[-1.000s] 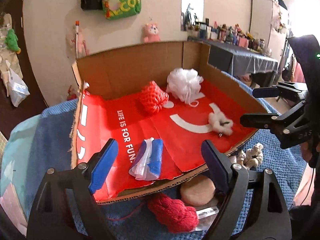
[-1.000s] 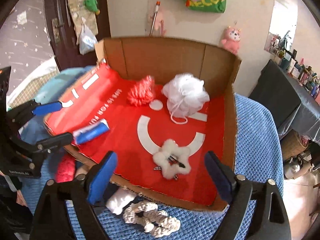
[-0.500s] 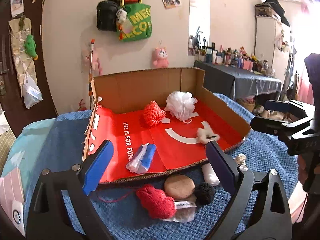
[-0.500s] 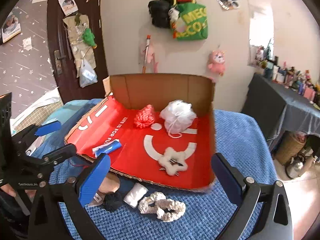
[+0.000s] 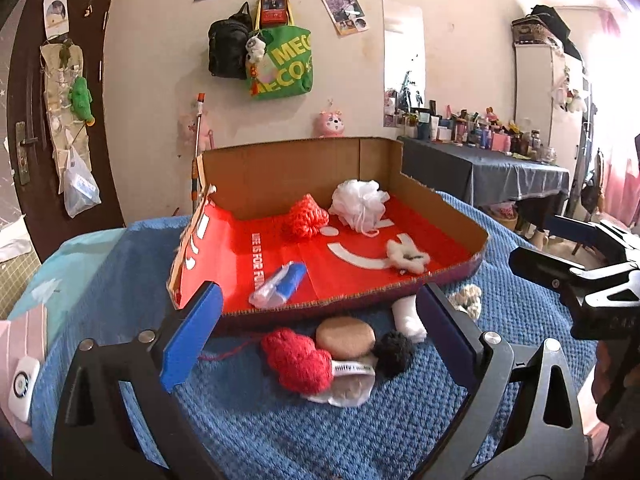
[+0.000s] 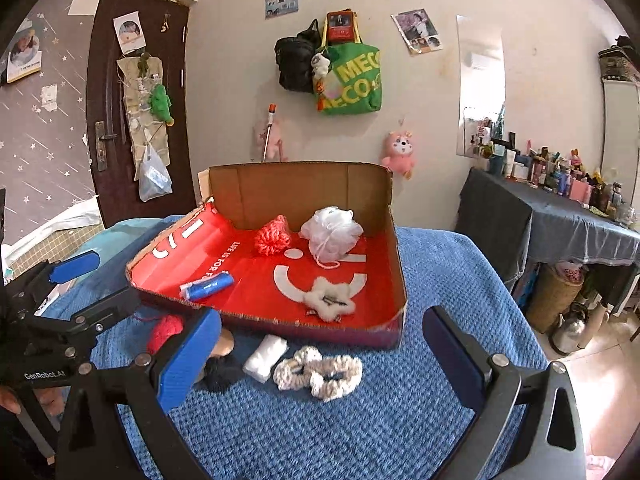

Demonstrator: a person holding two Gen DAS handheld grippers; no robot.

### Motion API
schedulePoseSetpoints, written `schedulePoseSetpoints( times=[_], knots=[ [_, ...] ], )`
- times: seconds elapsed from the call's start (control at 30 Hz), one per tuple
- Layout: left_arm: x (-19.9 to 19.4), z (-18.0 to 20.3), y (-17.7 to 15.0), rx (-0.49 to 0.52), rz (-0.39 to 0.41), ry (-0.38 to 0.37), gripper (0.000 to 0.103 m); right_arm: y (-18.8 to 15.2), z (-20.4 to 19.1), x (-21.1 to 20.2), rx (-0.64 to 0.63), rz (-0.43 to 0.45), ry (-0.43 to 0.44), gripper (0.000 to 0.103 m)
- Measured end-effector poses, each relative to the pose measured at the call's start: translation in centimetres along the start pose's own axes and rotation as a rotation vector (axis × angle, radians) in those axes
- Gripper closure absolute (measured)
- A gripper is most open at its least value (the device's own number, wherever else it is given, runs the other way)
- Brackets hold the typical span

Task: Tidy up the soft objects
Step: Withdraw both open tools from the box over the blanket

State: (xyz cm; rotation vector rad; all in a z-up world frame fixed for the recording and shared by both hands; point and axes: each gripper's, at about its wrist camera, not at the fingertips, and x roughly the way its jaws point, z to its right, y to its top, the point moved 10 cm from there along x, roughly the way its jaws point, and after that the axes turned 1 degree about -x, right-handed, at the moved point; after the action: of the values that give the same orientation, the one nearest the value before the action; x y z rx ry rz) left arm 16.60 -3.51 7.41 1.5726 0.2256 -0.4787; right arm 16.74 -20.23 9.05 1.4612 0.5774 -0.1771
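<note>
A cardboard box [image 5: 304, 172] [image 6: 394, 240] with a red lining holds a red knit ball [image 5: 305, 216], a white mesh pouf [image 5: 359, 204], a white fluffy star clip [image 5: 406, 255] and a blue-white roll [image 5: 280, 285]. In front of it on the blue blanket lie a red yarn ball [image 5: 298, 360], a tan pad [image 5: 346, 333], a black pompom [image 5: 394, 352], a white roll [image 6: 266, 353] and a cream scrunchie [image 6: 320, 370]. My left gripper [image 5: 318, 334] is open and empty above the yarn ball. My right gripper [image 6: 320, 354] is open and empty above the scrunchie.
A blue knit blanket [image 6: 452, 280] covers the surface. A dark-draped table [image 6: 560, 216] with bottles stands at right. A metal kettle [image 6: 572, 328] sits on the floor. Bags [image 6: 348, 80] hang on the wall; a dark door [image 6: 132, 120] is at left.
Both grippers have pulled back and up from the box, so more of the blanket and the loose items in front now show. Both stay open and empty.
</note>
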Motion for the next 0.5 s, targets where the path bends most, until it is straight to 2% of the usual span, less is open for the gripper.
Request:
schedulePoseSetpoints(
  times=[0.23, 0.5],
  knots=[
    [0.1, -0.1, -2.2, -0.005, -0.007, 0.024, 0.004, -2.5, -0.6, -0.4, 0.011, 0.024, -0.030, 0.000],
    [0.7, -0.4, -4.6, -0.035, -0.047, 0.020, 0.004, -5.8, -0.6, 0.8, 0.053, -0.030, -0.040, 0.000]
  ],
)
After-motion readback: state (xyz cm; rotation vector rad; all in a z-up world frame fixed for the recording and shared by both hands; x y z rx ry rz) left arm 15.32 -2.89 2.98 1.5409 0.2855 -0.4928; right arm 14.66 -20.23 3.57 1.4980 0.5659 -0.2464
